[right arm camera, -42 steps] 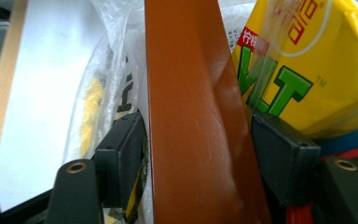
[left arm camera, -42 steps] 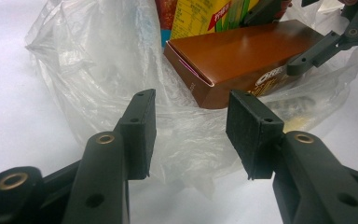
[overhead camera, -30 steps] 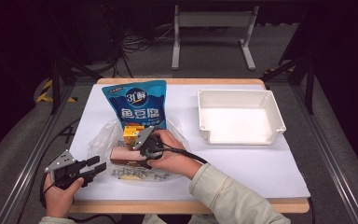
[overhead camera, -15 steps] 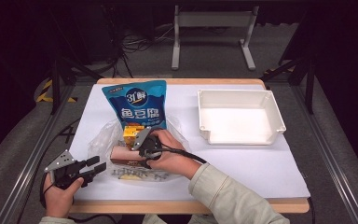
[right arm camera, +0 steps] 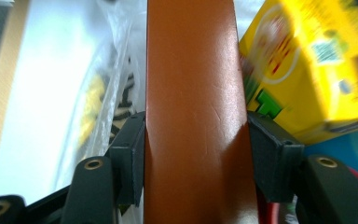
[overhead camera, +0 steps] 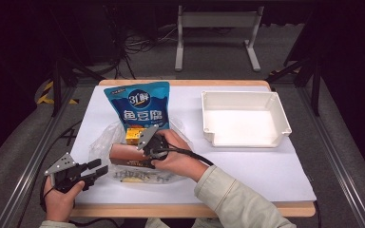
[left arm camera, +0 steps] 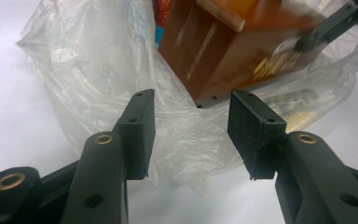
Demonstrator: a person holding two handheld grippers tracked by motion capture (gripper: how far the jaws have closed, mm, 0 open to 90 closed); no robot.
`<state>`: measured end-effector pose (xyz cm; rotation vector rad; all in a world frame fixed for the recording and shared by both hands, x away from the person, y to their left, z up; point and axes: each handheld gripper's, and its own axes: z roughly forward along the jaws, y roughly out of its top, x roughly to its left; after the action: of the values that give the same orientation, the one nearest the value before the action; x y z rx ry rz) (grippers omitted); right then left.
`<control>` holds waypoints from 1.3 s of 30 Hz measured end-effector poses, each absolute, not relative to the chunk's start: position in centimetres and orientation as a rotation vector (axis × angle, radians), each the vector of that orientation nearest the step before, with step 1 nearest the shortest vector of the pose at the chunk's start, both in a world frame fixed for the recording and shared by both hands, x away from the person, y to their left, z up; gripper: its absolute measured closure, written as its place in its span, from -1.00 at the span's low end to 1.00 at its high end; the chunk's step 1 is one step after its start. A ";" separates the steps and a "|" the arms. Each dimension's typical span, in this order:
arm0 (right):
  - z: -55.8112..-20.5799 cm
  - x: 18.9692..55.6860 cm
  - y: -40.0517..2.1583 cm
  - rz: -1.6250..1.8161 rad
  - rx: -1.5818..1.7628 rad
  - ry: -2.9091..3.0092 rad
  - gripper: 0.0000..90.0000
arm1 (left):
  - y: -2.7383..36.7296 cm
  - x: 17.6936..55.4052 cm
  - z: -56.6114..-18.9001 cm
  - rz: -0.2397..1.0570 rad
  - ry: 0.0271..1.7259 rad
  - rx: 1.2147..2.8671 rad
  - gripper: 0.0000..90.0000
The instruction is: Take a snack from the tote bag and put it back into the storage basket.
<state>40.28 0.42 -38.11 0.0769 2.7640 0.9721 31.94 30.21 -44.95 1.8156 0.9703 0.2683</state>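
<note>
Brown box gripped, not yet lifted

The brown box is clamped by the right hand-held gripper near the bench's front edge; the left hand-held gripper is held apart, empty.

L hand sat at the near-left table edge, gripping the black two-jaw left gripper w/ grey three-cornered plate on top; it pointed right and slightly away, about level. Jaws stood apart, nothing btwn the pads. R forearm in a pale sleeve came in from bottom centre, angled up-left. R hand held the black right gripper, jaws just closing in; pads pressed both sides of a brown glossy box.
</note>
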 end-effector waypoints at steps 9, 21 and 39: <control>-36.0 39.9 0.2 1.076 0.064 2.726 -0.03 | 30.2 31.9 -45.0 0.271 0.967 1.818 0.15; -33.7 39.3 -0.4 1.150 0.039 2.688 -0.03 | 30.1 31.9 -44.5 0.272 0.937 1.794 -0.13; -30.6 38.7 -3.2 1.193 0.019 2.656 -0.03 | 30.2 31.8 -43.4 0.319 0.881 1.756 -0.71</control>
<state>38.72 -3.20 -30.58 0.0191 2.6562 1.1929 31.85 30.22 -43.45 1.7565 0.8814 0.3192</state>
